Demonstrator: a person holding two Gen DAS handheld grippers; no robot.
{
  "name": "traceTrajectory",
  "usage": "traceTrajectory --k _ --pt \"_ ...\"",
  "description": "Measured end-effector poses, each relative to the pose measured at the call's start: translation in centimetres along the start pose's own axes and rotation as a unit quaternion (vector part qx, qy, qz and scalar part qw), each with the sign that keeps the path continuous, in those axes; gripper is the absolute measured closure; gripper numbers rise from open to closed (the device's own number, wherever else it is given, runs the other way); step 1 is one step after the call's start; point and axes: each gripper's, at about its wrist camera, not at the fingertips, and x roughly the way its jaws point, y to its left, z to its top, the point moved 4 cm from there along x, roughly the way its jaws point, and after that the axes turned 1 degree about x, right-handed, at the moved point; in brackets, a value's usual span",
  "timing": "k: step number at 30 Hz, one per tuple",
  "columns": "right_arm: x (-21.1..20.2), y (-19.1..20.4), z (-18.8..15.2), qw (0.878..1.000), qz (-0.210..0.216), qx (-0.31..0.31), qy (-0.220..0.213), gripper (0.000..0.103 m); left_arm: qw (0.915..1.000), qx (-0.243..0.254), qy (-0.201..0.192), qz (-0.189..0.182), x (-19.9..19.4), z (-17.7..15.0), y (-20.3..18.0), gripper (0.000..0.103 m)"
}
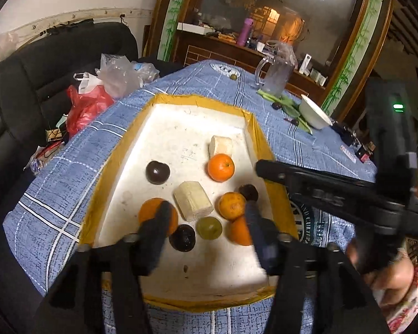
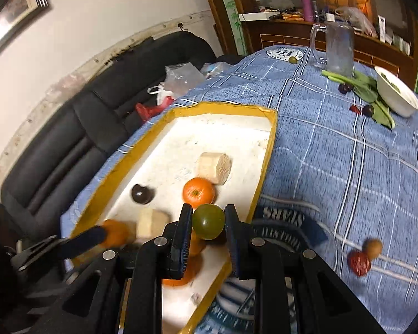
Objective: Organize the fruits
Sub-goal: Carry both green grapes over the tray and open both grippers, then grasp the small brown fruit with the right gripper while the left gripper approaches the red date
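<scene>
We are gripping a green fruit [image 2: 208, 221] in the right gripper's [image 2: 207, 232] jaws, lower centre, above the tray [image 2: 264, 164]; the left gripper's [image 1: 206, 222] jaws are hanging released over tangerines [image 1: 220, 167].

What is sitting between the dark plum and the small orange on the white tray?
In the left wrist view, a peeled banana chunk lies on the white tray between the dark plum and the small orange. It touches neither.

Both my wrist cameras look down close past their jaws.

They share the white tray [image 1: 181, 128] [image 2: 186, 139] and blue-clothed table [image 1: 55, 172] [image 2: 334, 167] ahead of them.
</scene>
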Motion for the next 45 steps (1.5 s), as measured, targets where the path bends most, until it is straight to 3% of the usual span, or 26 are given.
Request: traceTrajectory --k 3,10,15,20,23,25,27,31,36,41,43,44,45 --pt "0.7 -0.2 0.4 1.000 -0.005 0.004 0.004 0.056 1.0000 -0.005 -0.003 -0.006 -0.5 0.2 0.2 0.040" --pt "-3.1 -2.6 0.9 0.999 -0.017 0.028 -0.037 0.055 0.9995 -0.027 -0.010 -0.014 -1.3 0.2 0.9 0.035" --pt "-7.2 -9.7 -1.9 0.988 -0.140 0.052 -0.045 0.050 0.9993 -0.027 -0.013 -0.024 -1.7 -0.1 0.4 0.035" --pt "-8.7 -18.3 -7.0 0.971 -0.215 0.108 0.005 0.050 0.9991 -0.012 -0.011 -0.040 -1.6 -0.4 -1.6 0.035" --pt "-9.2 -21.2 -9.0 0.955 -0.273 0.108 0.026 0.050 0.9991 -0.001 -0.008 -0.041 -1.5 -0.6 -2.6 0.035" --pt "-9.3 -22.2 -9.5 0.950 -0.296 0.099 0.026 0.028 0.9991 0.006 -0.008 -0.042 -1.6 -0.6 -3.3 0.035" --pt "-9.3 -23.1 -9.3 0.941 -0.325 0.087 0.029 0.018 0.9991 0.011 -0.010 -0.040 -1.9 -0.6 -3.8 0.035" --pt "-9.2 -24.8 -8.9 0.940 -0.330 0.081 0.030 0.004 0.9989 0.016 -0.018 -0.041 -2.5 -0.4 -4.2 0.035" --pt "-10.1 -29.6 -7.9 0.925 -0.362 0.117 0.023 0.004 0.9986 0.019 -0.023 -0.044 -3.0 -0.3 -4.3 0.035" --pt "-12.4 -35.4 -7.5 0.884 -0.438 0.163 0.031 0.005 0.9985 0.016 -0.026 -0.045 -3.1 0.0 -4.5 0.034" --pt "-13.4 -36.2 -7.4 0.869 -0.464 0.171 0.035 0.023 0.9983 0.018 -0.027 -0.048 -3.0 0.1 -4.7 0.034" --pt "-14.1 -35.6 -7.5 0.882 -0.432 0.186 0.024 0.023 0.9982 0.019 -0.027 -0.050 -2.9 0.1 -4.9 0.034" --pt "-14.4 -34.5 -7.2 0.903 -0.377 0.205 0.006 0.023 0.9981 0.021 -0.026 -0.051 -2.7 0.1 -5.2 0.034"
